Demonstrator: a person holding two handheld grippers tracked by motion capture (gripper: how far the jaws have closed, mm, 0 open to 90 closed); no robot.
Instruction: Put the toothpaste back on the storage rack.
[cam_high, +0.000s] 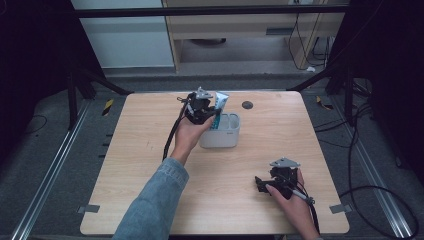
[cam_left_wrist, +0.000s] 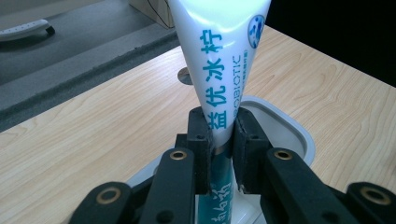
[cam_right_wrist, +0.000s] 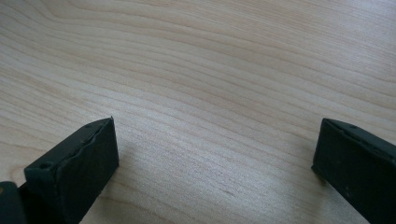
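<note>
Left gripper (cam_left_wrist: 223, 140) clamped on the toothpaste tube (cam_left_wrist: 219, 60) — pinched mid-length between both pads, upright over the white container (cam_high: 220, 136). Right gripper (cam_right_wrist: 215, 154) spread wide, low over bare table (cam_right_wrist: 210, 70) — well apart.

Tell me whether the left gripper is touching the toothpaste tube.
Touching. The left gripper view shows the left gripper with both jaws pressed against the toothpaste tube, above the white container.

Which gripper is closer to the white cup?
Left. The left gripper holds a tube right over the cup. The right gripper sits open, well away near the table's front.
</note>
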